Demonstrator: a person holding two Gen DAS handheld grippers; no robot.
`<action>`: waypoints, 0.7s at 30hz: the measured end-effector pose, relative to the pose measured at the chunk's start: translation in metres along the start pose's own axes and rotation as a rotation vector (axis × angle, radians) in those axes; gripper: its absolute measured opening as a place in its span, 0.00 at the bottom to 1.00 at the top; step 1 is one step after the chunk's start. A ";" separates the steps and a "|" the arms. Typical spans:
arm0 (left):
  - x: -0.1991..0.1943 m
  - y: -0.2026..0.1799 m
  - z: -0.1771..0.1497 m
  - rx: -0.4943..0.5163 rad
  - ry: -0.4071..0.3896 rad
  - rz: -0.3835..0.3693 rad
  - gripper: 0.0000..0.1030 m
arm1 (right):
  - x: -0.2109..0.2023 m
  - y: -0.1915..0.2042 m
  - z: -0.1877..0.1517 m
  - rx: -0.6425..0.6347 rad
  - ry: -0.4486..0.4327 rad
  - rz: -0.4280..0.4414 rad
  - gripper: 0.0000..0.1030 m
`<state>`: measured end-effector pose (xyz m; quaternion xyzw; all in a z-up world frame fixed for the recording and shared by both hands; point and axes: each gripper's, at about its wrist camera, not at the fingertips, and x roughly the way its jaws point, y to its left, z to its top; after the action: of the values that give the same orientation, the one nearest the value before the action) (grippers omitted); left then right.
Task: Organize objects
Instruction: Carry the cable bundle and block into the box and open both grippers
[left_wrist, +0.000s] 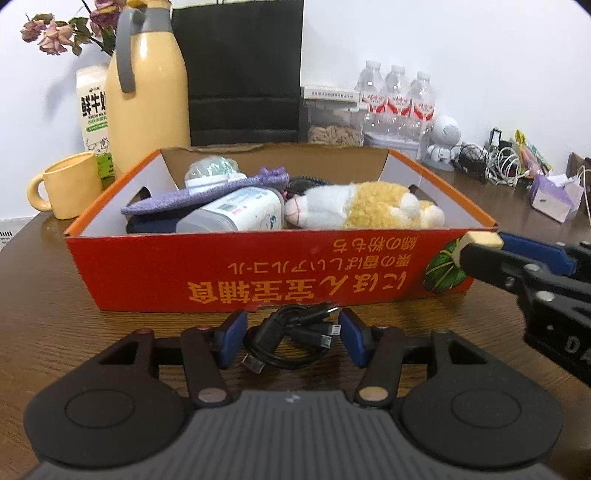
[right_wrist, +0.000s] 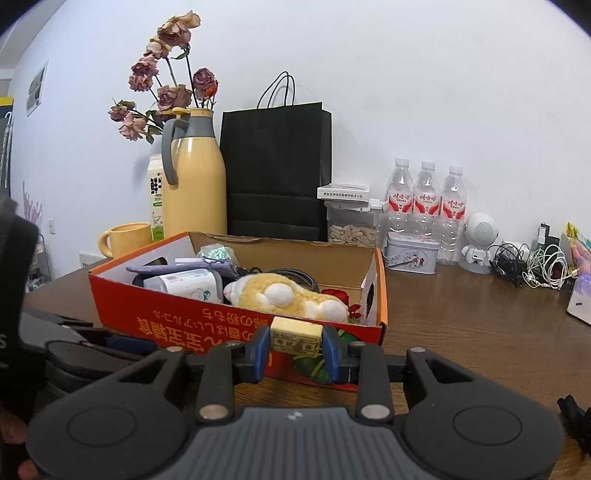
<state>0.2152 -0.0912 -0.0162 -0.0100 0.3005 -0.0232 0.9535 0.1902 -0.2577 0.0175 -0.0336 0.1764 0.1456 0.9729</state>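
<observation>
The left gripper (left_wrist: 290, 341) sits low over the table, its blue pads pressed to either side of a coiled black cable (left_wrist: 291, 341). The right gripper (right_wrist: 295, 349) is clamped on a small cream block (right_wrist: 295, 335), pointing slightly downward.

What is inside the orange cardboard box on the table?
In the box lie a plush toy, a white bottle, a purple cloth, a clear dome-shaped thing, black cable and something red. Whatever lies under them is covered.
</observation>
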 end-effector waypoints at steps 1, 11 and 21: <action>-0.004 0.001 0.000 -0.006 -0.011 -0.001 0.54 | 0.000 0.001 0.000 -0.002 -0.002 0.000 0.28; -0.039 0.017 0.021 -0.054 -0.138 -0.040 0.54 | -0.004 0.008 0.005 -0.010 -0.035 -0.004 0.28; -0.041 0.035 0.069 -0.095 -0.241 -0.051 0.54 | 0.011 0.015 0.042 -0.025 -0.074 -0.016 0.29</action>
<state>0.2224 -0.0534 0.0631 -0.0657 0.1840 -0.0318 0.9802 0.2094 -0.2359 0.0527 -0.0416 0.1381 0.1411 0.9794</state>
